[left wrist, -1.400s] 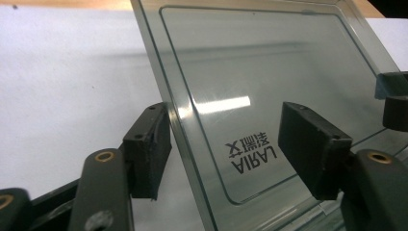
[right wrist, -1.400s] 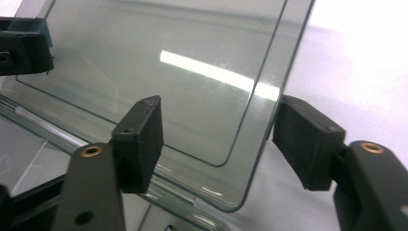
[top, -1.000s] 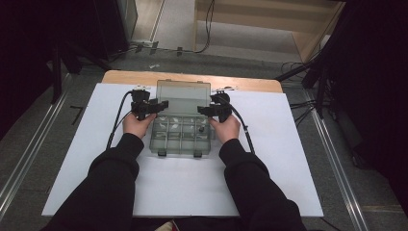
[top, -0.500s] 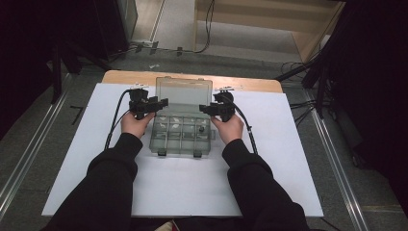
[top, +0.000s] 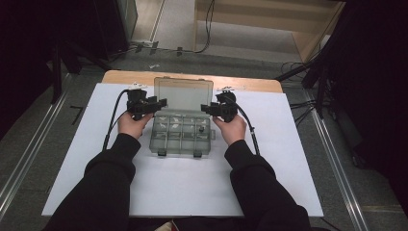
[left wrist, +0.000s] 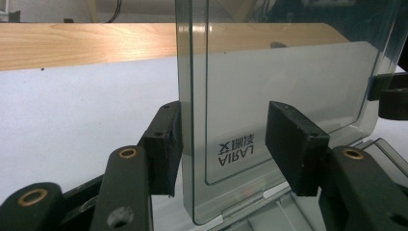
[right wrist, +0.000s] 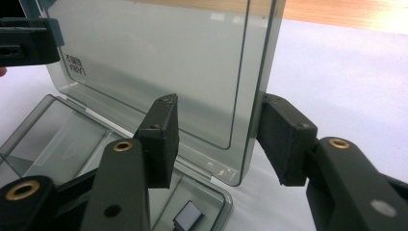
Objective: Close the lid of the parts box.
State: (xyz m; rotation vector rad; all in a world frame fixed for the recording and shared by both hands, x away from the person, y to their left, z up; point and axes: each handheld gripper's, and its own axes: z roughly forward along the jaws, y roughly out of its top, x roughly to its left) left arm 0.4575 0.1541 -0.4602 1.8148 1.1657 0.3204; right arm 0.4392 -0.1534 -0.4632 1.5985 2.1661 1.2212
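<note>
Now, at the left edge of the upright clear lid (left wrist: 284, 86) of the compartment box (top: 180, 134), which sits mid-table on the white sheet (top: 72, 163), the left gripper (left wrist: 221, 144) has its jaws closing, outer pad touching the lid's edge, inner pad apart from the pane. Opposite, the right gripper (right wrist: 216, 139) straddles the lid's right edge, jaws closing likewise, the outer pad just at the rim and the inner one clear.

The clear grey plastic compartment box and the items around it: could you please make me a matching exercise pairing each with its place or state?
Things:
1. hinged lid of the clear grey plastic compartment box
2. left gripper
3. right gripper
4. white table cover

Places or states:
A. straddles the lid's right edge
B. stands raised, open
C. lies under the box
D. straddles the lid's left edge

Pairs: 1-B, 2-D, 3-A, 4-C
</note>
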